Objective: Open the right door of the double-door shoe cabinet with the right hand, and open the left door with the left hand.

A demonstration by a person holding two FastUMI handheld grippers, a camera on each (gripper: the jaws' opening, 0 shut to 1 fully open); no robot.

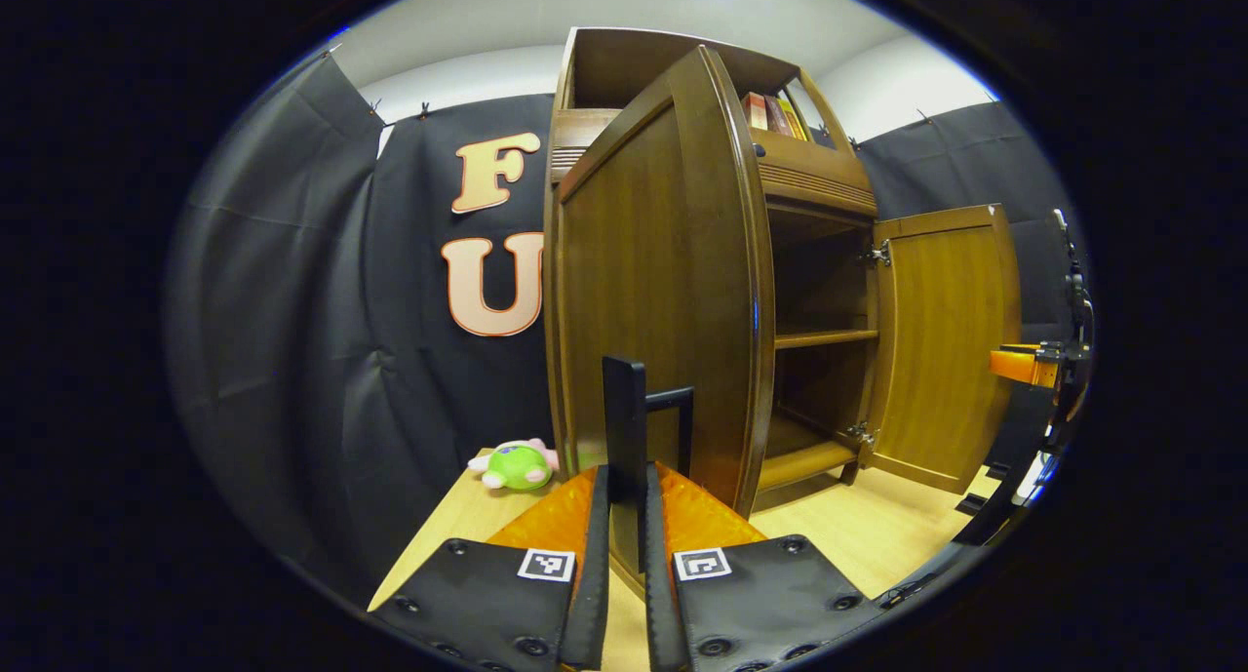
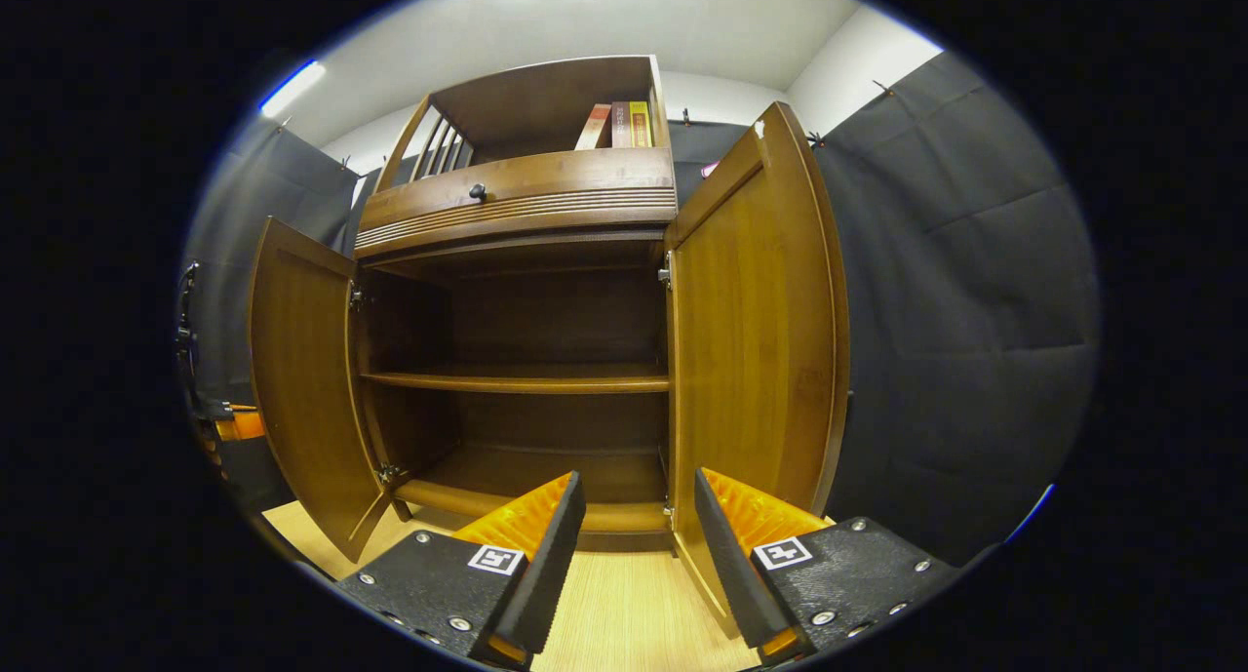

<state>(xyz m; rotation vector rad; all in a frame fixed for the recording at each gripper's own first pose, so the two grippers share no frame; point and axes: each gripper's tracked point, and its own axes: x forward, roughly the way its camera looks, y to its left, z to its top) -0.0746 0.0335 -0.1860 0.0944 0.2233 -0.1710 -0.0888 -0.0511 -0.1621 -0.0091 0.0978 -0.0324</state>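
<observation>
Both doors of the shoe cabinet [image 2: 526, 223] are swung open here. In the left gripper view, the left gripper [image 1: 625, 516] has its fingers pinched in tight on the black handle [image 1: 629, 428] of the left door [image 1: 653, 292], which stands edge-on right in front of the camera. Off to the side a green plush toy [image 1: 517, 464] lies on the light wood floor [image 1: 858, 526] by the cabinet's foot. The right door [image 1: 941, 340] hangs open farther back, with the other gripper just beside it at the edge of that view. In the right gripper view, the right gripper [image 2: 634, 545] is spread wide, holding nothing, with one finger just in front of the right door's lower edge. Inside there's a bare shelf [image 2: 526, 379], plus a drawer knob [image 2: 478, 192] and some books [image 2: 619, 126] up top.
</observation>
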